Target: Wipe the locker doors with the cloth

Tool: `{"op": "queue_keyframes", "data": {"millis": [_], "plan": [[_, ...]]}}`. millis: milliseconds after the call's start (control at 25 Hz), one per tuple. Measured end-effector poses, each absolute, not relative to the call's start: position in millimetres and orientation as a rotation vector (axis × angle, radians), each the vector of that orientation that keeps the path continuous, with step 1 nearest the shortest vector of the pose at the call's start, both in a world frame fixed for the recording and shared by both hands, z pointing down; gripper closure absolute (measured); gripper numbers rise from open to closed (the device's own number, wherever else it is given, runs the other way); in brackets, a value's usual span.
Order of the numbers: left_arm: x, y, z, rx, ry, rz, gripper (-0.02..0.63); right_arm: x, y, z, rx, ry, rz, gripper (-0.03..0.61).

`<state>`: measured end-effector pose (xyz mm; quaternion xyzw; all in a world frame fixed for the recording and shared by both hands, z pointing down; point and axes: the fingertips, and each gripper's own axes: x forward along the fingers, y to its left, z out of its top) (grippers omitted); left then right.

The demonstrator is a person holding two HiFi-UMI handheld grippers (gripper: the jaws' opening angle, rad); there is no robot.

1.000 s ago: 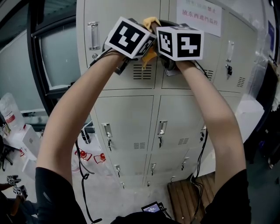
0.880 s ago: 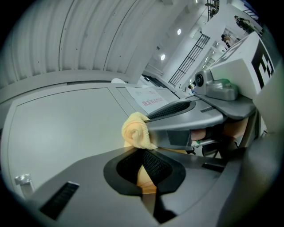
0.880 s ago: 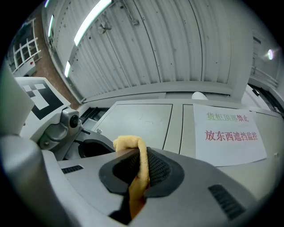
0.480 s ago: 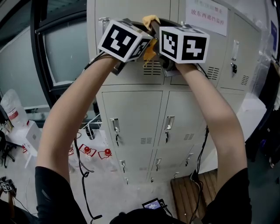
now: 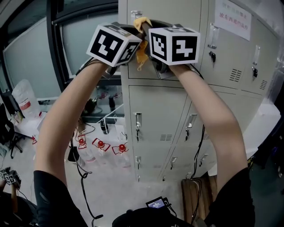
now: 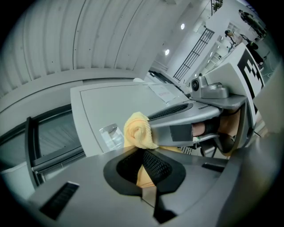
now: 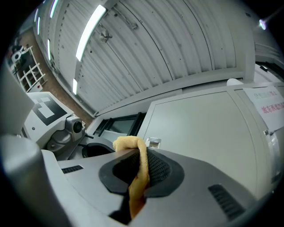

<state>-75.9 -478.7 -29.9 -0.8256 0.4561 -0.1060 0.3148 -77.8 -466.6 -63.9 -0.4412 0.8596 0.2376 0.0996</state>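
My left hand-held gripper [image 6: 146,165] and right hand-held gripper [image 7: 136,174] are both clamped on the yellow cloth [image 5: 141,25], held high by the upper left locker door [image 5: 165,9]; it looks soft, light and floppy, so pinching a bunched fold seems safest.

Even indoor light from ceiling strips [image 7: 91,31]; gripper views bulge, corners dark
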Motion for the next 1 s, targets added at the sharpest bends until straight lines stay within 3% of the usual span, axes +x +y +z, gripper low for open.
{"op": "queue_keyframes", "data": {"millis": [360, 1000], "plan": [[-123.9, -494.0, 0.9, -2.196, 1.258, -0.327, 0.594, -126.0, -483.3, -33.7, -1.312, 2.601, 0.668, 0.528], [-126.8, -512.1, 10.9, -2.243, 1.241, -0.298, 0.594, -129.0, -502.6, -24.1, -1.324, 2.593, 0.655, 0.528]]}}
